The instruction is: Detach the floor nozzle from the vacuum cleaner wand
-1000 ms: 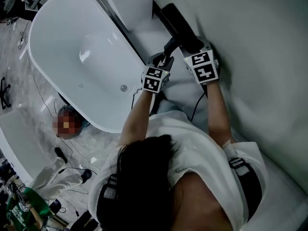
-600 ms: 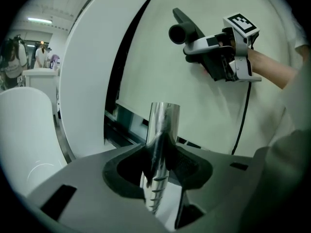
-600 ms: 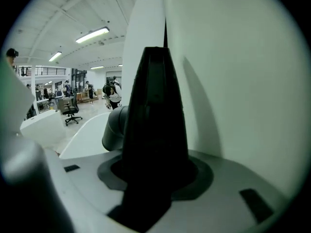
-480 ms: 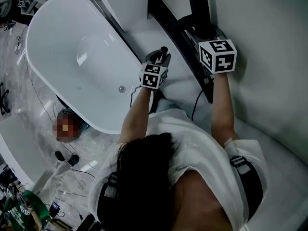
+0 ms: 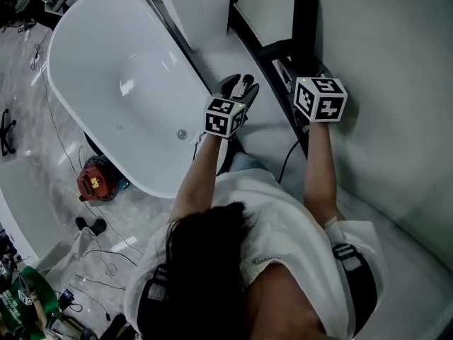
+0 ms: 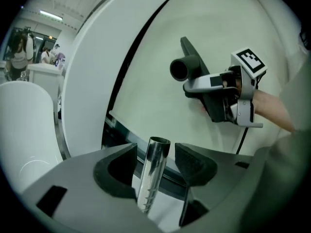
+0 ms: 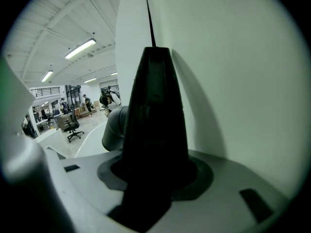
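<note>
The black floor nozzle (image 5: pixel 305 18) is off the wand and held up against the white wall, my right gripper (image 5: pixel 306 73) shut on it. In the right gripper view the nozzle (image 7: pixel 154 125) fills the space between the jaws, its grey neck (image 7: pixel 114 130) sticking out left. The left gripper view shows that nozzle (image 6: pixel 214 98) with its open neck (image 6: pixel 181 70) facing me. The shiny metal wand (image 6: pixel 152 174) stands between the jaws of my left gripper (image 6: pixel 155 148), which are opening; a gap shows beside its right pad. In the head view, my left gripper (image 5: pixel 243 89) is left of the nozzle.
A white bathtub (image 5: pixel 106 55) lies to the left. A black rail (image 5: pixel 249 35) runs along the foot of the curved white wall (image 5: pixel 382 62). On the floor are a red device (image 5: pixel 93 181) and loose cables. People and desks show far off in the gripper views.
The right gripper has lifted the nozzle away from the wand, to the right, and rolled it. The left gripper has risen a little and its jaws have spread.
</note>
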Action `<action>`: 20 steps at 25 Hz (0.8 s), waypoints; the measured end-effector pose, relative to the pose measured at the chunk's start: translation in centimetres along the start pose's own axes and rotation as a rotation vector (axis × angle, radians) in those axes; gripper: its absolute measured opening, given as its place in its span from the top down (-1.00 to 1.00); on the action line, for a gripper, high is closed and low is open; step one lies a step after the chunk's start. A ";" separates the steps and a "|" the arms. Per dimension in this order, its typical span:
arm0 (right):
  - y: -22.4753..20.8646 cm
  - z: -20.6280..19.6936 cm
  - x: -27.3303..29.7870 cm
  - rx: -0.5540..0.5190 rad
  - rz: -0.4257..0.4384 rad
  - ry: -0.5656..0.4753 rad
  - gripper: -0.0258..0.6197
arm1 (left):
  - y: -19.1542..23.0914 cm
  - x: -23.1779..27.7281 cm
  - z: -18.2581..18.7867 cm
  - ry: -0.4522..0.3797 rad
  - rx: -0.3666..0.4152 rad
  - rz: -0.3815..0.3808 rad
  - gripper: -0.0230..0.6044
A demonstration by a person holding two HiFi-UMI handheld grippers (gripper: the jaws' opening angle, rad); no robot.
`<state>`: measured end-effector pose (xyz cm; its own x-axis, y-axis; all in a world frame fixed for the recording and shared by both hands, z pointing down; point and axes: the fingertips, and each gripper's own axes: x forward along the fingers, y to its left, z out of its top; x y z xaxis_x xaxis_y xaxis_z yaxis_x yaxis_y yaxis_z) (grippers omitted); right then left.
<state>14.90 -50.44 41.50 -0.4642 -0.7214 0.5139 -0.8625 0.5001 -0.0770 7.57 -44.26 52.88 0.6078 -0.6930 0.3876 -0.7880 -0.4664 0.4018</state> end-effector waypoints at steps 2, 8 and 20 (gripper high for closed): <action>0.5 -0.1 0.0 0.017 -0.010 -0.023 0.30 | 0.4 -1.3 1.1 -0.027 -0.010 -0.004 0.18; 2.2 -2.1 -1.2 0.082 -0.056 -0.060 0.30 | 1.2 -6.0 3.4 -0.155 -0.040 0.042 0.18; 5.9 -4.9 -6.2 0.163 -0.190 -0.161 0.30 | -0.9 -12.6 6.0 -0.261 0.025 0.072 0.22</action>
<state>13.70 -40.69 42.04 -0.3057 -0.8683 0.3907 -0.9521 0.2743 -0.1354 0.08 -38.40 42.63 0.5072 -0.8415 0.1864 -0.8324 -0.4222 0.3590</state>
